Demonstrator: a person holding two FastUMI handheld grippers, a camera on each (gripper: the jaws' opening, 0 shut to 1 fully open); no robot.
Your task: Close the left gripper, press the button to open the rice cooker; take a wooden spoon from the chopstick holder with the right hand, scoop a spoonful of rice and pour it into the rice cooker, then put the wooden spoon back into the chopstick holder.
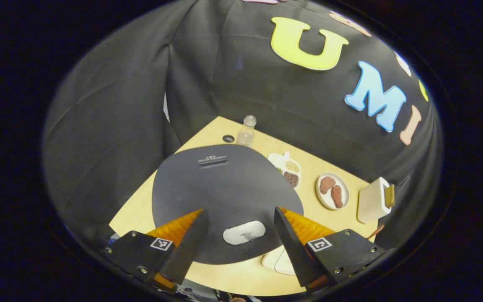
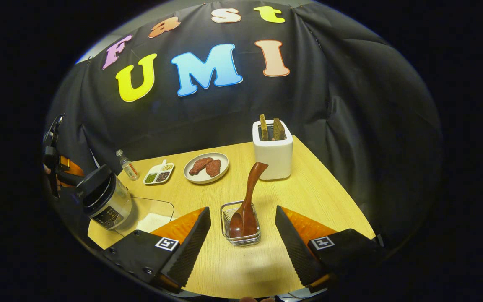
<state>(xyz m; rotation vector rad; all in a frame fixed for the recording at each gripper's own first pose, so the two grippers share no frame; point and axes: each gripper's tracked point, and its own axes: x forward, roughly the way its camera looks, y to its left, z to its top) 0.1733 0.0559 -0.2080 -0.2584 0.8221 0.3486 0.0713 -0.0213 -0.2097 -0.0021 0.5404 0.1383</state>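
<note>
In the left gripper view, the rice cooker's dark grey lid (image 1: 224,188) lies closed right below me, its silvery button (image 1: 244,233) near the front rim. My left gripper (image 1: 239,209) hovers open above the lid, one finger on each side of the button. In the right gripper view, a brown wooden spoon (image 2: 250,193) stands bowl-down in a wire chopstick holder (image 2: 241,239), handle leaning away. My right gripper (image 2: 242,208) is open, the holder between and just beyond its fingers. The rice cooker (image 2: 104,197) sits far left, with a clear container of rice (image 2: 151,218) beside it.
A white toaster with brown slices (image 2: 272,153) stands behind the holder. A plate of meat (image 2: 206,167), a divided dish of grains (image 2: 159,173) and a small bottle (image 2: 127,165) line the table's back. The left gripper (image 2: 55,163) shows above the cooker.
</note>
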